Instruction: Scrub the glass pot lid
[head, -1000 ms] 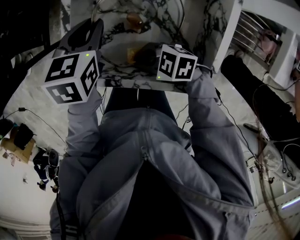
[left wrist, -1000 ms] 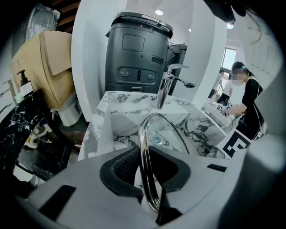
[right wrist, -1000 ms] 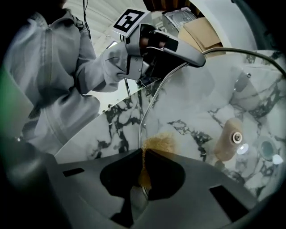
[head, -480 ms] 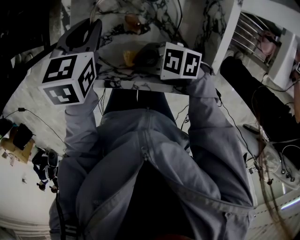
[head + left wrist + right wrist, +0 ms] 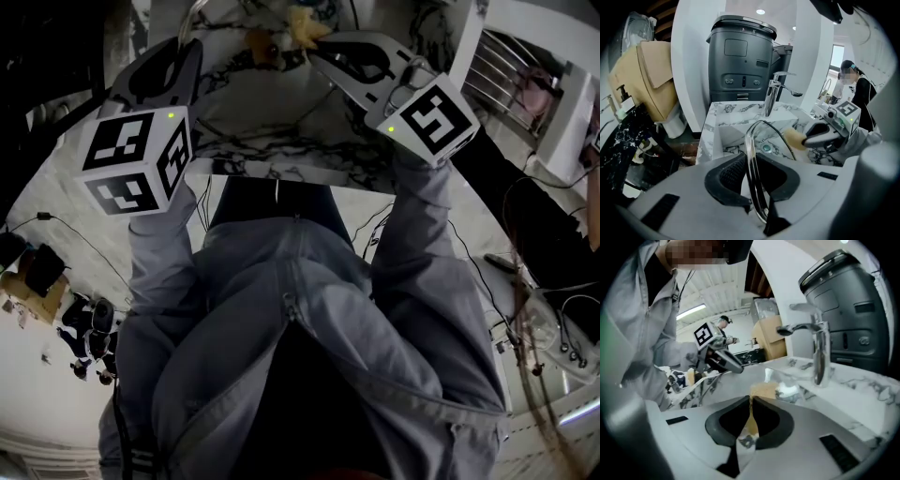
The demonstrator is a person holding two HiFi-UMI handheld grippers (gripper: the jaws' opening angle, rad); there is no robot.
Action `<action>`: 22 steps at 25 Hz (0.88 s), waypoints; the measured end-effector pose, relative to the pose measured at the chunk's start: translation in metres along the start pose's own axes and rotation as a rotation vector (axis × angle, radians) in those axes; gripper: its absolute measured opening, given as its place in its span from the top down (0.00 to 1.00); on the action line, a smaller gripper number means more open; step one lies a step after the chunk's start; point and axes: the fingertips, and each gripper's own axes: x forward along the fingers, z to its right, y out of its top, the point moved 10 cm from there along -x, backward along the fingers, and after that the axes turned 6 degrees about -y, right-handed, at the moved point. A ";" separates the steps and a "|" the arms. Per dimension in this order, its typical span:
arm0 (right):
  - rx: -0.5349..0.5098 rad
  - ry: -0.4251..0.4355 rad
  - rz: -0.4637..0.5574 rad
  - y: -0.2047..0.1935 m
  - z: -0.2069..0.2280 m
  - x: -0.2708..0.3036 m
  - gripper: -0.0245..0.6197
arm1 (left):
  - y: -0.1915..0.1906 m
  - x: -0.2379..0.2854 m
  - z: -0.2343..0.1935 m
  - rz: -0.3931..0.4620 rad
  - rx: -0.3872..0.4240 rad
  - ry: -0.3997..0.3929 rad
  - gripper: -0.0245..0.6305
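Over a white, black-veined marble sink counter, the head view shows a person in a grey zip jacket reaching out with both grippers. The left gripper points away at the left. The right gripper angles in from the right, with a yellow foam sponge at its tips.

The left gripper view shows the jaws nearly together, clamped on the metal rim of a round glass pot lid. The lid stands on edge above the marble basin, and the drain shows through the glass. A chrome tap rises behind, with a tall dark grey machine beyond it. The sponge sits just beside the lid's far right edge; whether they touch cannot be told.

The right gripper view shows the jaws pinched almost fully together on the sponge. It is squashed thin between the pads, and its free end bulges past them.
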 end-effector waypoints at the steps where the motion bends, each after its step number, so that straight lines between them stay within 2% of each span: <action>1: -0.003 -0.064 0.008 0.002 0.008 -0.002 0.90 | 0.001 0.000 0.000 0.000 0.002 0.001 0.84; 6: -0.055 -0.385 -0.144 -0.001 0.032 0.009 0.90 | 0.002 0.002 0.001 -0.010 0.001 0.012 0.84; 9: -0.134 -0.485 -0.219 -0.006 0.035 0.019 0.90 | 0.002 0.000 -0.002 -0.016 -0.003 0.019 0.84; 13: -0.194 -0.475 -0.260 -0.019 0.038 0.031 0.90 | 0.005 -0.001 -0.005 -0.023 -0.006 0.033 0.84; 19: -0.200 -0.426 -0.333 -0.042 0.046 0.046 0.90 | 0.007 0.001 -0.008 -0.031 -0.014 0.043 0.84; 22: -0.198 -0.373 -0.358 -0.054 0.044 0.055 0.90 | 0.008 0.003 -0.009 -0.034 -0.022 0.046 0.84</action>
